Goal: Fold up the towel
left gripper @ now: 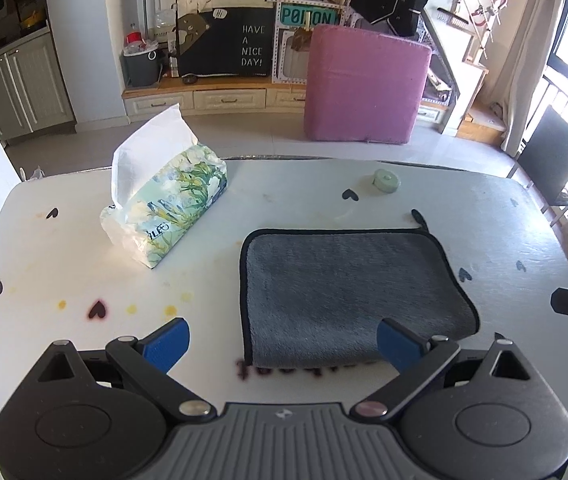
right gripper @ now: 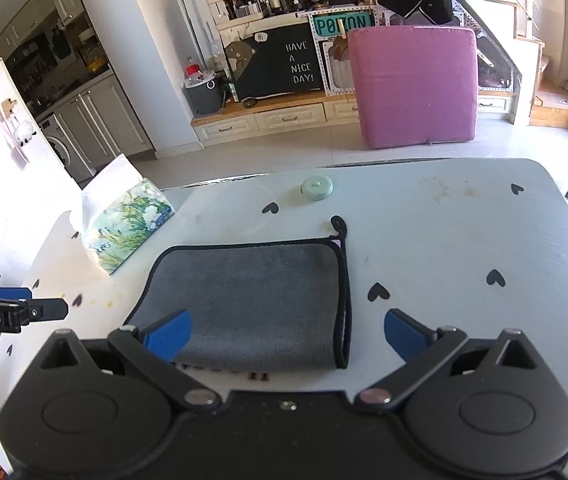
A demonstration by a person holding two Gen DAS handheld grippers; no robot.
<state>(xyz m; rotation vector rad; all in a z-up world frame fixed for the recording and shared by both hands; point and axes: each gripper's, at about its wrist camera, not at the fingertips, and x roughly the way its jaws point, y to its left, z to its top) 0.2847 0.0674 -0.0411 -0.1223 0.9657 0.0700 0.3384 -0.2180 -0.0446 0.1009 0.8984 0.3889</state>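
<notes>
A grey towel (left gripper: pixel 348 292) with black trim lies folded flat on the white table (left gripper: pixel 63 264); it also shows in the right wrist view (right gripper: pixel 251 300). Its hanging loop (right gripper: pixel 339 225) sticks out at the far right corner. My left gripper (left gripper: pixel 284 344) is open and empty, hovering just before the towel's near edge, its right finger over the near right part. My right gripper (right gripper: pixel 288 334) is open and empty above the towel's near right corner. The left gripper shows at the left edge of the right wrist view (right gripper: pixel 15 312).
A floral tissue pack (left gripper: pixel 167 208) stands left of the towel, also in the right wrist view (right gripper: pixel 123 224). A small green round tape measure (left gripper: pixel 386 181) lies beyond the towel. A pink cushioned block (left gripper: pixel 364 84) stands on the floor past the table.
</notes>
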